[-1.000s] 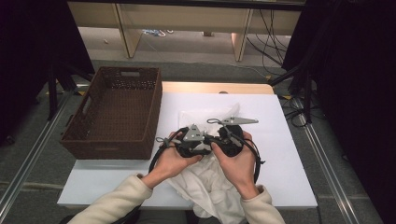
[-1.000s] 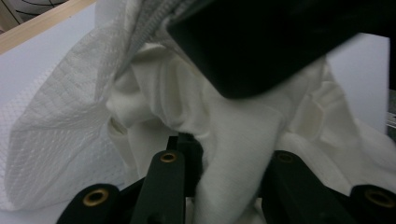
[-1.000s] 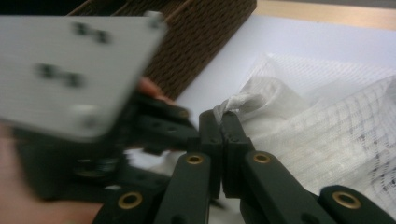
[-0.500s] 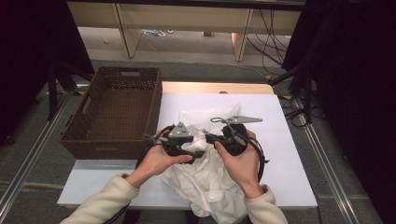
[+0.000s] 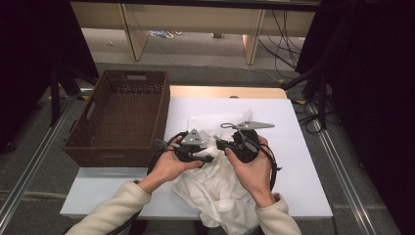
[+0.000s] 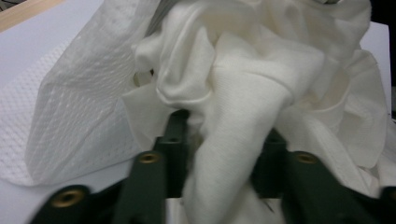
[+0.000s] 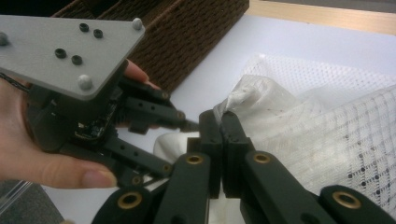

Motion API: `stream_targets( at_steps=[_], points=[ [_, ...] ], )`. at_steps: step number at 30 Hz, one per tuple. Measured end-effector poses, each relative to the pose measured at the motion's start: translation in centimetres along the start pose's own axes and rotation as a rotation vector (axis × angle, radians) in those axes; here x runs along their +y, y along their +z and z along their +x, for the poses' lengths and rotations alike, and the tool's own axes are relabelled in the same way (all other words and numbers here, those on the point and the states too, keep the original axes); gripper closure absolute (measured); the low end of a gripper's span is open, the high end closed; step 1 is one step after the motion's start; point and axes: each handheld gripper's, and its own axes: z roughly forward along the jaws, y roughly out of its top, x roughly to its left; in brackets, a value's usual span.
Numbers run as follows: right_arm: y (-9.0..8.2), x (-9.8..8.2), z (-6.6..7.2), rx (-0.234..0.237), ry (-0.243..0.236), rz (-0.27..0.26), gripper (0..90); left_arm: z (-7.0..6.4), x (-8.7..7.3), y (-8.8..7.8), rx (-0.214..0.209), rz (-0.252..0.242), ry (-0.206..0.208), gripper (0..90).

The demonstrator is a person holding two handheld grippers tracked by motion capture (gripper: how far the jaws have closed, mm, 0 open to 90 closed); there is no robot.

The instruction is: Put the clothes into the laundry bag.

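Cloth [image 5: 215,188] bunched between two claws
Right claw [image 7: 219,123] pinches its edge; left claw [image 6: 219,140], just closing, seemingly grips a fold; cloth's length trails toward the person.

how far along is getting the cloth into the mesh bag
Early. Right gripper pinches the mesh bag's edge. Left gripper has just been closing on a fold of the white cloth, most of which lies loose on the table. Basket looks empty.

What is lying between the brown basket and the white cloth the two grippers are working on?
In the high view, nothing: a bare strip of white table separates the basket from the white cloth.
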Motion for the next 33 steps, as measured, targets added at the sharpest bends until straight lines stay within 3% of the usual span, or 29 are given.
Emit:
stream_targets(
  at_steps=[2,5,8,12,14,15,17,20,22,23,24,31,32,33],
  points=[
    [0.1,0.0,0.0,-0.009,0.004,-0.008,90.0,-0.5,0.4,-0.2,0.006,0.002,0.026,75.7],
    [0.2,0.0,0.0,0.002,-0.005,-0.012,90.0,-1.7,1.0,-1.3,-0.004,-0.006,0.050,77.1],
    [0.2,0.1,-0.1,-0.011,-0.035,-0.021,90.0,-3.3,1.7,-2.6,-0.010,-0.026,0.134,77.3],
    [-0.1,0.1,0.5,-0.007,-0.014,-0.037,90.0,-4.4,2.1,-3.1,-0.021,-0.050,0.157,77.4],
    [-0.1,0.2,0.6,-0.002,-0.042,-0.042,90.0,-4.0,2.1,-2.7,-0.024,-0.061,0.148,77.4],
    [-0.2,0.2,0.7,0.008,-0.041,-0.027,90.0,-3.6,2.0,-2.5,0.002,-0.070,0.149,77.3],
    [-0.1,0.1,0.8,0.038,-0.043,-0.020,90.0,-2.7,1.7,-1.6,-0.005,-0.087,0.127,77.3],
    [0.1,0.1,0.8,0.060,-0.017,-0.002,90.0,-1.3,1.1,-0.4,0.023,-0.110,0.040,77.3],
    [0.3,0.0,0.8,0.073,-0.023,0.012,90.0,-0.3,0.7,0.3,0.062,-0.122,0.006,77.4],
    [0.4,-0.1,0.9,0.074,-0.023,0.017,90.0,0.2,0.5,0.6,0.073,-0.137,-0.038,77.5],
    [0.5,-0.1,1.0,0.087,-0.024,0.027,90.0,0.4,0.4,0.7,0.076,-0.140,-0.054,77.6],
    [0.6,-0.1,1.8,0.105,-0.059,0.042,90.0,0.2,0.2,-1.0,0.218,-0.177,-0.051,78.1],
    [0.5,-0.1,1.7,0.108,-0.083,0.027,90.0,0.1,0.2,-1.4,0.249,-0.190,-0.041,78.1],
    [0.4,-0.1,1.9,0.104,-0.068,0.023,90.0,0.1,0.2,-1.7,0.265,-0.184,-0.019,78.0]
  ],
)
